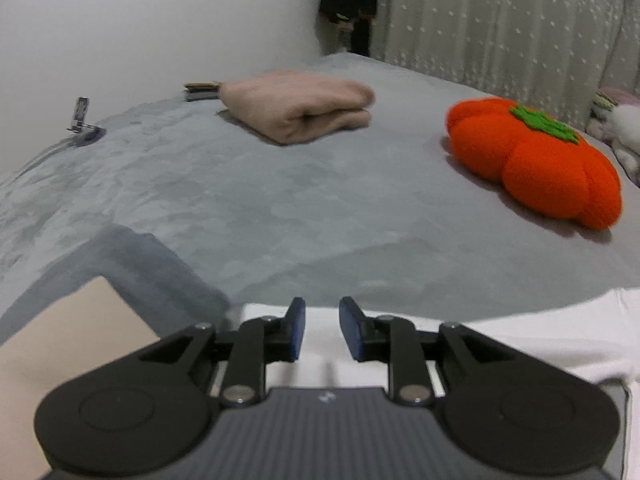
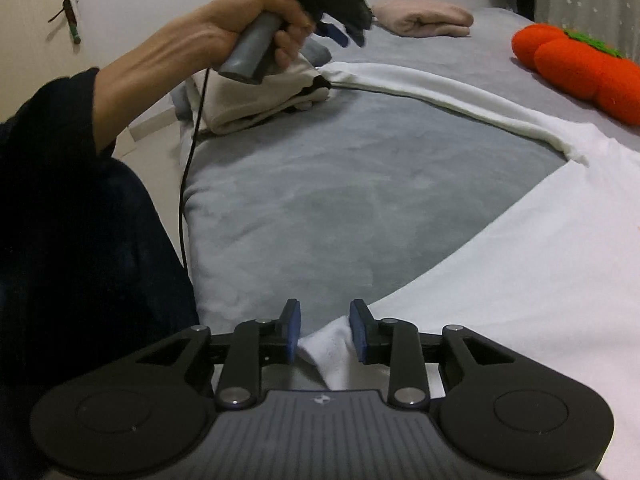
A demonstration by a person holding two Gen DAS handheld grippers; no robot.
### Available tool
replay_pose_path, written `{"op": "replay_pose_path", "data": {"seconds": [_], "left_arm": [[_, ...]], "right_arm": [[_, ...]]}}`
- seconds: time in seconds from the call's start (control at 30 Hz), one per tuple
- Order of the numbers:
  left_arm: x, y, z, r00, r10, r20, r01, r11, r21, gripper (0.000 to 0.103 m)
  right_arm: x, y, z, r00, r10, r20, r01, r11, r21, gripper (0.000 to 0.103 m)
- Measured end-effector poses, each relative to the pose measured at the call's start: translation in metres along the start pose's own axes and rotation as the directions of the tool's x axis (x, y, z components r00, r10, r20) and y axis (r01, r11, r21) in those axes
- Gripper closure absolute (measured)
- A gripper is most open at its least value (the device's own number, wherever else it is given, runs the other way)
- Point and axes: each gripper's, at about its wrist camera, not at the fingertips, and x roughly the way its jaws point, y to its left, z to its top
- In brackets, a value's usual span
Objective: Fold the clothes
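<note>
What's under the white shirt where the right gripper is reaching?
Under the white shirt lies the grey blanket, bare to its left. A corner of the shirt sits between the open fingers of the right gripper. Whatever is beneath the shirt's spread body is covered.

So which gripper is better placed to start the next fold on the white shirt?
Probably right. The right gripper is open with a corner of the white shirt between its fingers; the left gripper is raised above the sleeve.

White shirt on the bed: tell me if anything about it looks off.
The white shirt lies spread but uneven: one sleeve trails in a long bunched strip toward the folded pile, and a corner is crumpled between the right gripper fingers.
</note>
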Motion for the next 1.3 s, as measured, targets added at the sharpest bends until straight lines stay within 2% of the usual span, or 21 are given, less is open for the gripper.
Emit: {"op": "replay_pose_path", "data": {"seconds": [0.17, 0.23, 0.33, 0.43, 0.53, 0.6, 0.7, 0.77, 0.87, 0.9, 0.97, 1.03, 1.07, 1.13, 1.2, 1.23, 1.3], "left_arm": [[-0.011, -0.022, -0.005, 0.998, -0.065, 0.006, 0.064, 0.996, 0.063, 0.082], [-0.015, -0.033, -0.007, 0.995, -0.097, 0.001, 0.096, 0.991, 0.090, 0.082], [-0.021, -0.051, -0.016, 0.990, -0.139, -0.013, 0.140, 0.981, 0.136, 0.081], [-0.027, -0.068, -0.025, 0.983, -0.180, -0.028, 0.182, 0.966, 0.182, 0.076], [-0.034, -0.086, -0.034, 0.975, -0.219, -0.046, 0.223, 0.948, 0.228, 0.064], [-0.039, -0.097, -0.042, 0.966, -0.250, -0.064, 0.258, 0.934, 0.246, 0.063], [-0.049, -0.112, -0.055, 0.944, -0.312, -0.110, 0.330, 0.914, 0.236, 0.063], [-0.054, -0.120, -0.064, 0.917, -0.367, -0.157, 0.393, 0.897, 0.202, 0.064], [-0.060, -0.133, -0.079, 0.862, -0.454, -0.226, 0.491, 0.859, 0.147, 0.064], [-0.063, -0.138, -0.085, 0.848, -0.470, -0.243, 0.510, 0.849, 0.138, 0.064], [-0.067, -0.145, -0.096, 0.829, -0.490, -0.268, 0.535, 0.836, 0.125, 0.064], [-0.072, -0.150, -0.106, 0.815, -0.502, -0.287, 0.550, 0.827, 0.114, 0.064], [-0.074, -0.151, -0.111, 0.816, -0.500, -0.291, 0.548, 0.829, 0.111, 0.064], [-0.079, -0.147, -0.120, 0.811, -0.503, -0.300, 0.548, 0.832, 0.085, 0.064], [-0.082, -0.139, -0.129, 0.802, -0.506, -0.317, 0.543, 0.839, 0.036, 0.065], [-0.084, -0.134, -0.134, 0.799, -0.507, -0.322, 0.540, 0.841, 0.017, 0.066], [-0.090, -0.127, -0.144, 0.795, -0.511, -0.327, 0.539, 0.842, -0.006, 0.066]], "right_arm": [[-0.008, 0.005, -0.001, 1.000, -0.002, 0.011, 0.002, 1.000, 0.005, 0.072], [-0.015, 0.003, -0.003, 0.999, 0.021, 0.034, -0.022, 0.999, 0.041, 0.072], [-0.030, 0.010, -0.008, 0.992, 0.098, 0.083, -0.103, 0.993, 0.060, 0.073], [-0.038, 0.018, -0.013, 0.994, 0.048, 0.098, -0.055, 0.996, 0.068, 0.073], [-0.053, 0.008, -0.021, 0.991, 0.003, 0.131, -0.021, 0.990, 0.137, 0.073], [-0.065, -0.005, -0.026, 0.987, -0.066, 0.147, 0.037, 0.981, 0.192, 0.072], [-0.081, -0.028, -0.038, 0.973, -0.182, 0.143, 0.135, 0.949, 0.286, 0.072], [-0.088, -0.039, -0.047, 0.960, -0.254, 0.120, 0.204, 0.923, 0.326, 0.072], [-0.100, -0.054, -0.063, 0.930, -0.358, 0.081, 0.299, 0.868, 0.396, 0.070], [-0.106, -0.060, -0.069, 0.918, -0.390, 0.070, 0.326, 0.844, 0.426, 0.068], [-0.123, -0.076, -0.084, 0.877, -0.478, 0.043, 0.400, 0.777, 0.486, 0.058], [-0.144, -0.093, -0.103, 0.829, -0.560, 0.004, 0.461, 0.687, 0.561, 0.056], [-0.155, -0.102, -0.114, 0.803, -0.595, -0.021, 0.486, 0.634, 0.602, 0.056], [-0.177, -0.116, -0.138, 0.766, -0.640, -0.067, 0.500, 0.526, 0.688, 0.056], [-0.193, -0.123, -0.155, 0.756, -0.649, -0.083, 0.467, 0.447, 0.763, 0.056], [-0.200, -0.125, -0.163, 0.761, -0.644, -0.074, 0.434, 0.421, 0.796, 0.056], [-0.207, -0.123, -0.170, 0.772, -0.634, -0.048, 0.397, 0.422, 0.815, 0.056]]}}
